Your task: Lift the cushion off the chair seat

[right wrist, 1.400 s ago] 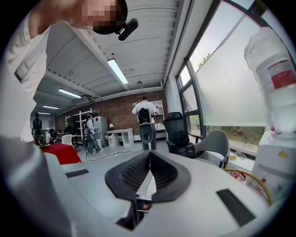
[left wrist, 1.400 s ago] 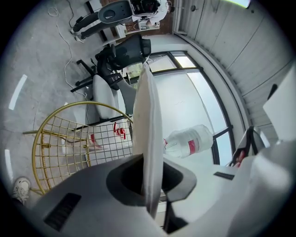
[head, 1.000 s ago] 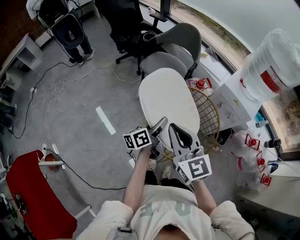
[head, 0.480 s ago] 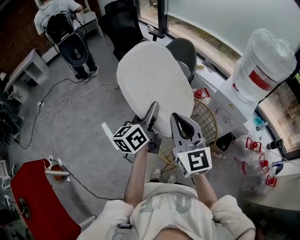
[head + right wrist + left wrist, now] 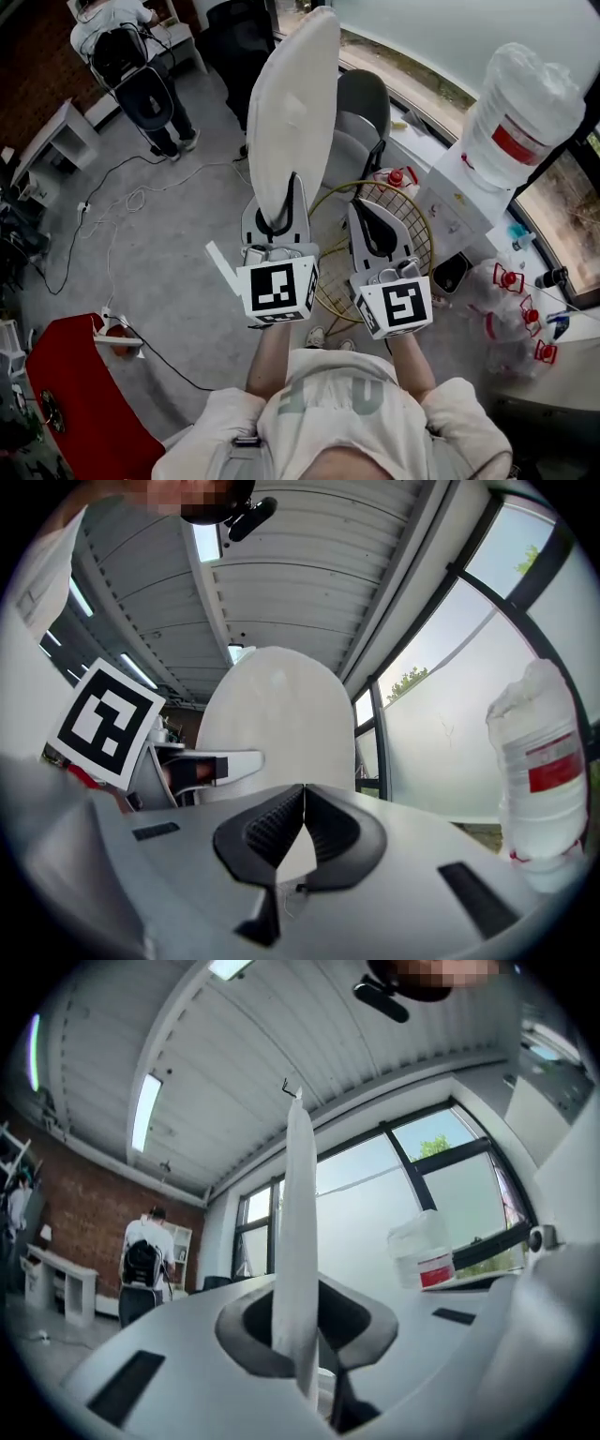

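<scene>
The white oval cushion (image 5: 291,112) stands on edge in the air, clear of the gold wire chair seat (image 5: 398,220) below it. My left gripper (image 5: 275,223) is shut on its lower rim. In the left gripper view the cushion (image 5: 300,1222) rises as a thin white slab pinched between the dark pads of the left gripper (image 5: 302,1358). My right gripper (image 5: 377,236) hovers beside it over the wire seat, shut with nothing held. In the right gripper view the pads of the right gripper (image 5: 302,832) touch, and the cushion's broad face (image 5: 277,724) fills the background.
A large water bottle (image 5: 516,112) sits on a white dispenser at the right. A grey office chair (image 5: 361,117) stands behind the wire chair. Red-capped bottles (image 5: 511,281) lie by the window. Cables and a red seat (image 5: 75,403) are on the floor at the left; a person (image 5: 112,33) stands far back.
The cushion came up off the wire seat and rolled from lying flat to standing on edge in the left gripper. Both grippers rose, the left much more; the bare wire seat now shows.
</scene>
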`<state>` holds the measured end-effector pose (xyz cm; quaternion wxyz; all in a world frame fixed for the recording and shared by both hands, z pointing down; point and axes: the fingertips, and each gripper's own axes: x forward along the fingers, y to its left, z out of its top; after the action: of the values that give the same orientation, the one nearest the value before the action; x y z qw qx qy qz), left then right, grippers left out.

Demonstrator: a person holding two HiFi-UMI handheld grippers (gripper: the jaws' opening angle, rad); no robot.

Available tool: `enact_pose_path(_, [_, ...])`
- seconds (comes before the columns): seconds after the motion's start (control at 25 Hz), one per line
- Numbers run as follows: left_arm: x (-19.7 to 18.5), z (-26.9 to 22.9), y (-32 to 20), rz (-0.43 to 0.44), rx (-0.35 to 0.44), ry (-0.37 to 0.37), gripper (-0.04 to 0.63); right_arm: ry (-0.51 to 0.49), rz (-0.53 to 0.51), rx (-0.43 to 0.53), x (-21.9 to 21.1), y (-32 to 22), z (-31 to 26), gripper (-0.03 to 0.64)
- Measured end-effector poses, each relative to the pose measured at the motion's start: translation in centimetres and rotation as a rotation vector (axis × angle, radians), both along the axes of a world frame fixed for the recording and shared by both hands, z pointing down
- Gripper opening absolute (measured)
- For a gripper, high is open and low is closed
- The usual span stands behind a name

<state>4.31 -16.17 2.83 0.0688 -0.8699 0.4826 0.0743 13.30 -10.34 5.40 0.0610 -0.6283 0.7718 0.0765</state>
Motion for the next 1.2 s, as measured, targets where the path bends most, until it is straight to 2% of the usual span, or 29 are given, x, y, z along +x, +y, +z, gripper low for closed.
enact_pose_path(0.16, [-0.4, -3.8, 2.6, -0.067, 0.172, -0.028, 0.050, -0.013, 0.013, 0.008, 0.0, 0.8, -0.3, 0.017])
enact_pose_path(0.28, [-0.5, -4.9, 3.9, -0.100, 0.223, -0.055, 0.051, -0.027, 0.026, 0.015, 0.2, 1.2, -0.6, 0.017])
enact_pose_path(0.52, [-0.4, -5.2, 5.3, -0.114, 0.248, -0.101, 0.051, -0.044, 0.046, 0.029, 0.8, 1.9, -1.1, 0.017])
enact_pose_path(1.2, [0.3, -4.7, 6.1, -0.086, 0.232, -0.063, 0.051, -0.023, 0.107, 0.029, 2.1, 3.1, -0.7, 0.016])
